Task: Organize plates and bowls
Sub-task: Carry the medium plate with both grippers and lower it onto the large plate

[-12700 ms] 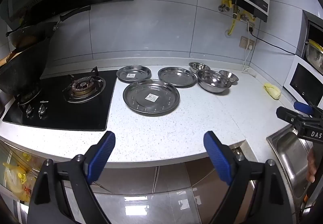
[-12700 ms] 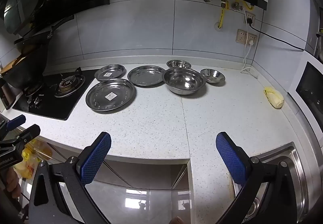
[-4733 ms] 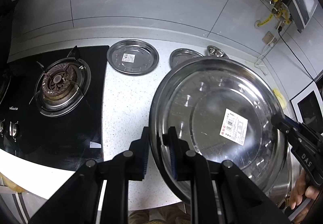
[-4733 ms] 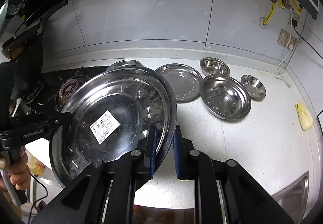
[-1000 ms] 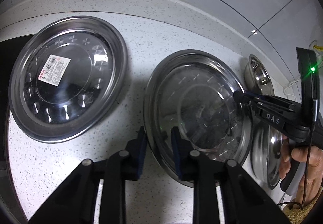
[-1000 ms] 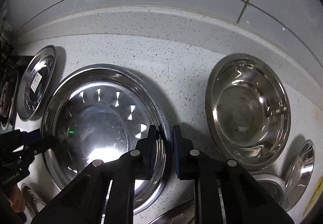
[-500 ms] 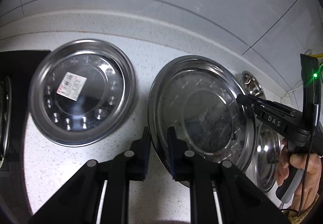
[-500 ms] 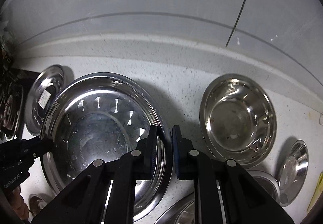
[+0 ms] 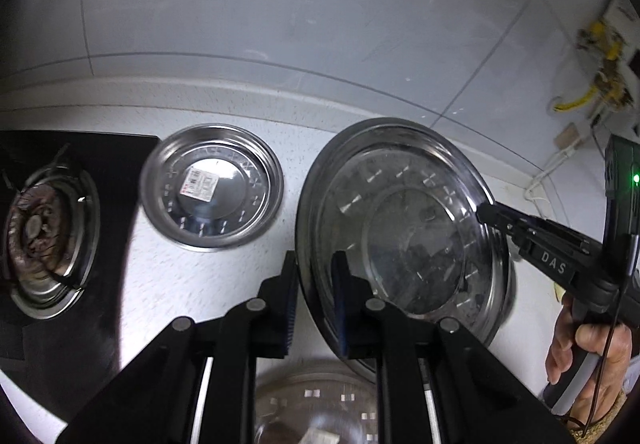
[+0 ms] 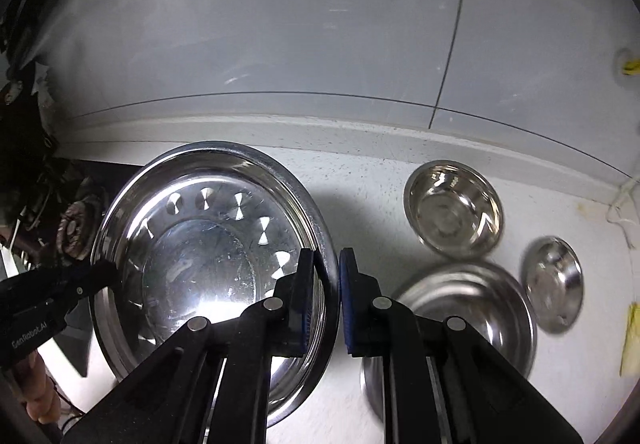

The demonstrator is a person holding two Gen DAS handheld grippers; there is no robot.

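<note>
Here both grippers (image 9: 314, 304) (image 10: 324, 300) clamp one plate (image 9: 400, 228); three bowls (image 10: 454, 217), two more plates (image 9: 212, 185)

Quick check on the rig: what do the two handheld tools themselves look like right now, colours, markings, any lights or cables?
Both are black, two-fingered, with blue ribbed pads and silver pivot bolts. The right tool reads "DAS" in white, carries a green indicator light and a thin black cable, and has a grey handle. The left tool reads "GenRobot.AI". Bare hands; no sleeves visible.

A home kitchen: a black glass gas hob with a round burner (image 9: 38, 234) at the frame's left, a white speckled stone counter (image 9: 180, 276), pale grey wall tiles (image 9: 280, 11) and round stainless-steel plates (image 9: 212, 187).
</note>
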